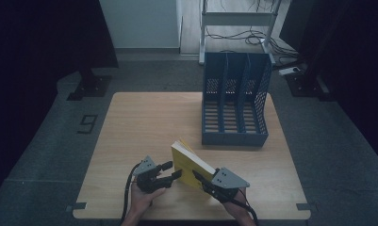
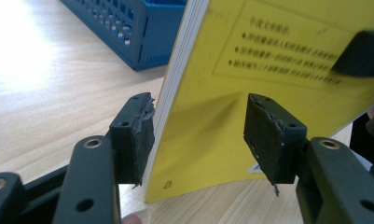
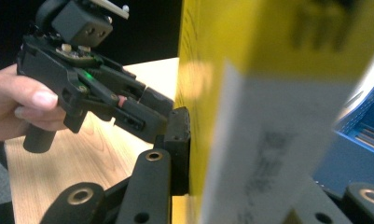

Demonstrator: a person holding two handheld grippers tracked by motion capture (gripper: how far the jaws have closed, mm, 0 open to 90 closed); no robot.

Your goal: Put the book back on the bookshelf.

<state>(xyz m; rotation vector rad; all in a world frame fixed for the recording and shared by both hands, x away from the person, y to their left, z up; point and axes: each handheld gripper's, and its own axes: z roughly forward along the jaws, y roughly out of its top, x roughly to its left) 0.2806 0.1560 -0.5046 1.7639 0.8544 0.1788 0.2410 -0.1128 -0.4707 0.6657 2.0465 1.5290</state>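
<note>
Dim room, grey floor, light wooden bench (image 1: 144, 122) with a blue plastic three-slot file rack (image 1: 234, 101) at its far right. Thin yellow softcover book (image 1: 190, 164) stands upright on its lower edge at the near middle of the bench, well short of the rack, long axis running from near right to far left. Right gripper (image 1: 198, 176) grips the book's near end, jaws closed on the cover. Left gripper (image 1: 170, 170) sits just left of the book, jaws open, the page edge and yellow back cover between them in the left gripper view, one pad (image 2: 140, 135) right beside the pages, contact unclear. Book looks stiff enough to stand, black print on the back cover. Right hand carries it; likely next the left closes to steady it.
</note>
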